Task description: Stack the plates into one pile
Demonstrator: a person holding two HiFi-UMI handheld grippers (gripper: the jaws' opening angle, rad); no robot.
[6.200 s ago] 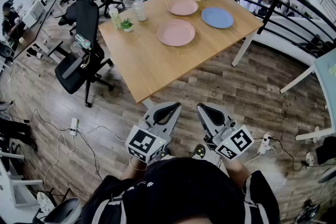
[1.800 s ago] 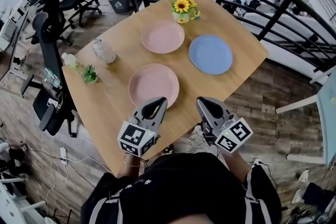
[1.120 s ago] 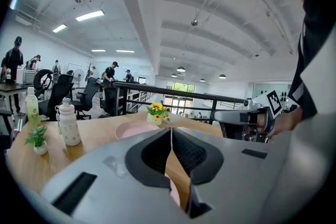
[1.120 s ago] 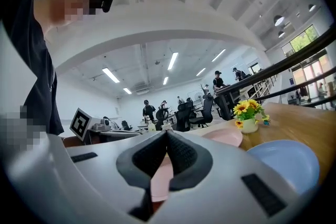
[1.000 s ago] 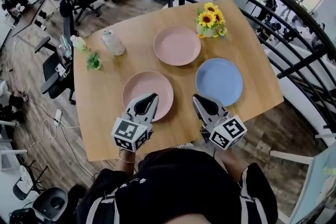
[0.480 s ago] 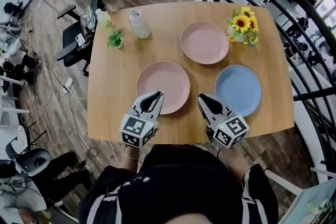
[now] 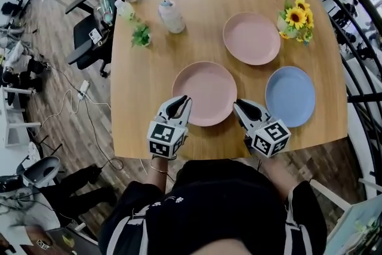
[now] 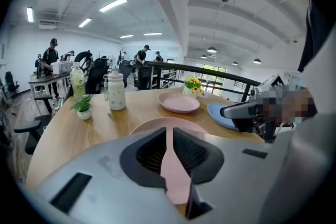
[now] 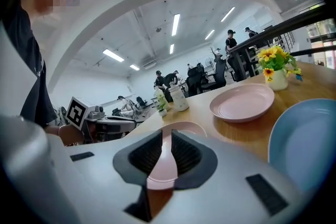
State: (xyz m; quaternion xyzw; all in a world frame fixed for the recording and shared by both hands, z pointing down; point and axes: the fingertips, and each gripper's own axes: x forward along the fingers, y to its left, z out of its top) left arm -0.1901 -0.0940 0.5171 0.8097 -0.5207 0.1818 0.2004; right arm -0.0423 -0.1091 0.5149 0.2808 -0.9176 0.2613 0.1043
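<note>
Three plates lie apart on the wooden table (image 7: 143, 86): a near pink plate (image 7: 205, 92), a far pink plate (image 7: 251, 38) and a blue plate (image 7: 290, 96) at the right. My left gripper (image 7: 184, 100) hovers at the near pink plate's front left rim, jaws shut and holding nothing. At that plate's front right rim, between it and the blue plate, my right gripper (image 7: 239, 106) is also shut and empty. In the left gripper view the near pink plate (image 8: 163, 124) shows just past the left gripper (image 8: 169, 136). The right gripper (image 9: 165, 141) points at the near pink plate (image 9: 181, 127), with the blue plate (image 9: 304, 139) to its right.
A sunflower vase (image 7: 296, 16) stands at the far right next to the far pink plate. A white bottle (image 7: 172, 16), a small potted plant (image 7: 141, 36) and a clear bottle (image 7: 124, 9) stand far left. Office chairs (image 7: 89, 39) are left of the table, a black railing (image 7: 358, 27) to the right.
The person has walked up to the table's front edge. Both grippers, shut throughout, now sit at the near pink plate's front rim instead of short of it.
</note>
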